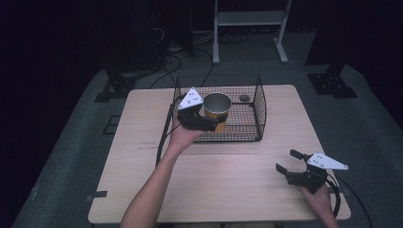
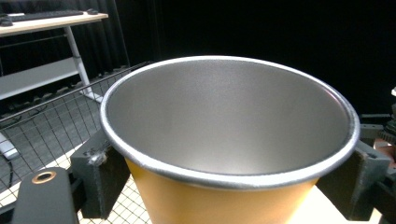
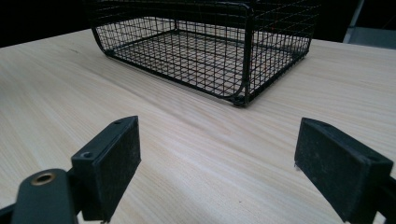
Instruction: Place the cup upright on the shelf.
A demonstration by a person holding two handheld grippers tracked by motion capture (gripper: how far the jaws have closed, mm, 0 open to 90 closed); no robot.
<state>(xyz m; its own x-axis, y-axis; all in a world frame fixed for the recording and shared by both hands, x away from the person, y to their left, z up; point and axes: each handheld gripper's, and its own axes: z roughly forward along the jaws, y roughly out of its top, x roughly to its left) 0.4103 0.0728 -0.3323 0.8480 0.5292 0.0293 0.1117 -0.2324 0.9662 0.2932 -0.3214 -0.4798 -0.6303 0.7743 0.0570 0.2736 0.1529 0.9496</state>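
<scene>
A cup [image 1: 217, 103] with a yellow-orange outside and a silvery metal inside is held upright over the front left part of a black wire basket [image 1: 259, 102]. My left gripper [image 1: 213, 124] is shut on it. In the left gripper view the cup [image 2: 229, 121] looms close, with one black pad [image 2: 100, 179] pressed against each side below the rim. I cannot tell if its base touches the basket floor. My right gripper [image 1: 288, 160] hovers open near the table's right front corner. Its jaws [image 3: 219, 172] stand wide apart and point at the basket [image 3: 205, 51].
The basket stands at the back middle of the light wooden table [image 1: 228, 185]. A small dark round thing [image 1: 244, 98] lies near its far wall. A white rack [image 1: 249, 19] and dark stand feet [image 1: 332, 85] stand on the floor beyond.
</scene>
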